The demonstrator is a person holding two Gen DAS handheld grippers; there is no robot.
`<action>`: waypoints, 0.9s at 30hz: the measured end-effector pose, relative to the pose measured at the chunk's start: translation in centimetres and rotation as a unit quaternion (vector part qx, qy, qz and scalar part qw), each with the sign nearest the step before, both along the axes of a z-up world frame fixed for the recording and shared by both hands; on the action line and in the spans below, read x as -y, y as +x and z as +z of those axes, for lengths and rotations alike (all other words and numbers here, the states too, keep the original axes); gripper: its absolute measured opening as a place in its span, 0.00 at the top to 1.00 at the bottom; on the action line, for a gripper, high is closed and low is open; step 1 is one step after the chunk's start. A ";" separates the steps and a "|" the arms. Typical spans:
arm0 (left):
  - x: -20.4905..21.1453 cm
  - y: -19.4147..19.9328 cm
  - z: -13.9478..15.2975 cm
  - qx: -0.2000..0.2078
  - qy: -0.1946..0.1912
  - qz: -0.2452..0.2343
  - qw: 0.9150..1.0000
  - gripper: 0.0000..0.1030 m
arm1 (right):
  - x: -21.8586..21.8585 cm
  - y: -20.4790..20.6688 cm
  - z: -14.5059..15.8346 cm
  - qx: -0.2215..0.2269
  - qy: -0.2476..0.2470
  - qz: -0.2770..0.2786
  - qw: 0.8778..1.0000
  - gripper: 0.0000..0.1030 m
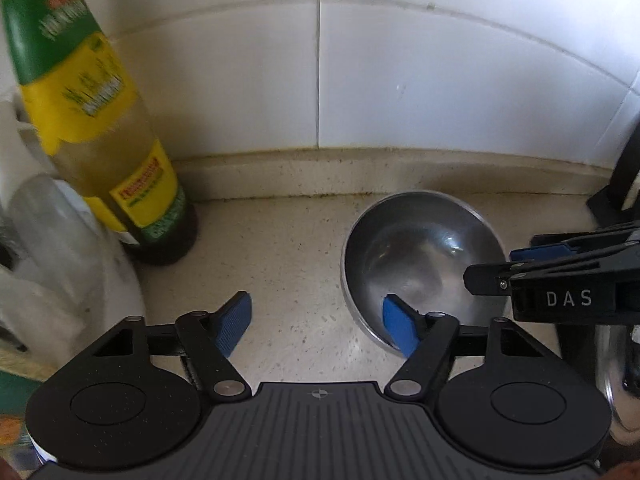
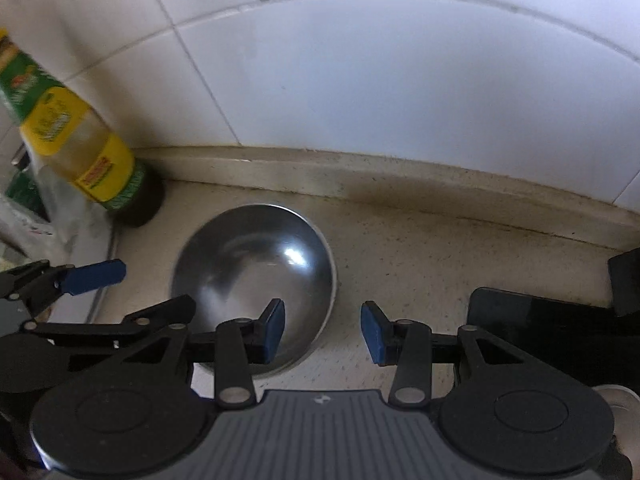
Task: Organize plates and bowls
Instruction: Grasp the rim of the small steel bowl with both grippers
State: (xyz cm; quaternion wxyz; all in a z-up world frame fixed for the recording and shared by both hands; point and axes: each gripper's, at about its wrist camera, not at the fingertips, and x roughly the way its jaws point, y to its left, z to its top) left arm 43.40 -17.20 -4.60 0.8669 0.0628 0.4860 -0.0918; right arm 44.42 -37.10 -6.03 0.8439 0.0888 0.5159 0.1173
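A single steel bowl (image 1: 420,256) (image 2: 252,272) stands upright and empty on the speckled counter, close to the tiled wall. My left gripper (image 1: 318,326) is open, its right pad at the bowl's near-left rim and its left pad over bare counter. My right gripper (image 2: 324,332) is open too and straddles the bowl's near-right rim: left pad over the inside, right pad outside above the counter. No pad presses on the bowl. The right gripper's fingers (image 1: 540,253) reach in from the right of the left wrist view. A blue left gripper finger (image 2: 94,276) shows beside the bowl.
A tall oil bottle (image 1: 120,152) (image 2: 80,148) with a yellow and green label stands left of the bowl. Plastic-wrapped white items (image 1: 60,240) crowd the far left. A black object (image 2: 560,328) lies on the counter at the right. The white tiled wall (image 1: 400,80) rises right behind.
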 end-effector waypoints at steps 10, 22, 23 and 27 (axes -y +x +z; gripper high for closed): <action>0.8 1.3 -2.0 -0.011 -0.011 -0.005 1.000 0.47 | -0.6 1.2 -2.6 -0.024 0.029 0.016 0.999 0.52; 1.4 0.8 -1.9 -0.013 -0.021 -0.030 0.999 0.69 | -0.4 1.0 -2.6 -0.026 0.044 0.008 0.999 0.56; 1.3 0.7 -1.9 -0.013 -0.019 -0.031 0.999 0.69 | -0.4 0.9 -2.6 -0.027 0.046 0.008 0.999 0.56; 1.3 -0.1 -1.5 -0.008 -0.015 -0.034 0.999 0.69 | -0.5 0.2 -2.4 -0.027 0.045 0.011 0.999 0.56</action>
